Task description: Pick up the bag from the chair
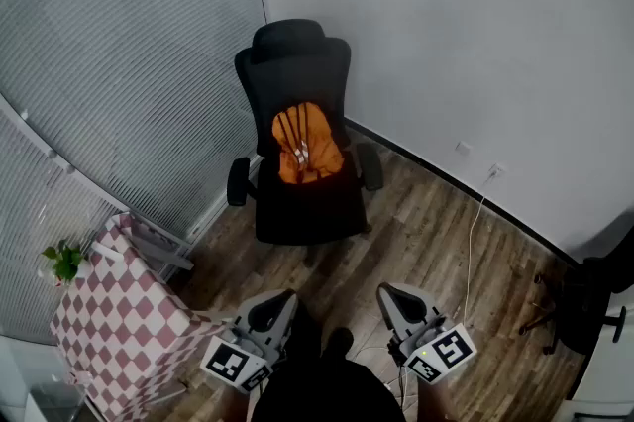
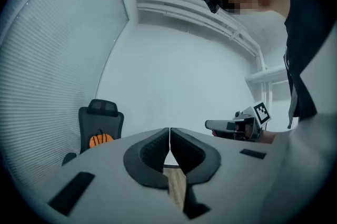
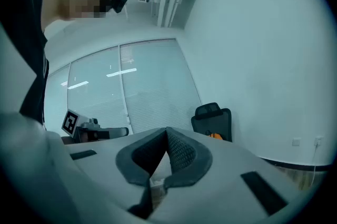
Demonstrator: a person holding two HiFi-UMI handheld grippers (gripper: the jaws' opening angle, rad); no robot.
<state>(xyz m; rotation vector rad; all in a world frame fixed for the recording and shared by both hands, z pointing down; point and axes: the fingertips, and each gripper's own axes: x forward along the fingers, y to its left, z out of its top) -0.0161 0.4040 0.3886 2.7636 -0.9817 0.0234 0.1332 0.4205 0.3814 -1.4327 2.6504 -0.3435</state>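
Left gripper (image 1: 272, 309); wood floor (image 1: 426, 242), chair (image 1: 297, 73) (orange bag (image 1: 307, 145)).

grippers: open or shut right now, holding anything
left gripper: closed, jaws together, nothing held
right gripper: closed, jaws together, nothing held

orange bag (image 1: 307, 145), black chair (image 1: 297, 83)

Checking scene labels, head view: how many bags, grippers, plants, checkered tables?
Orange bag: 1
Grippers: 2 (left gripper, right gripper)
Potted plant: 1
Checkered table: 1
Total: 5
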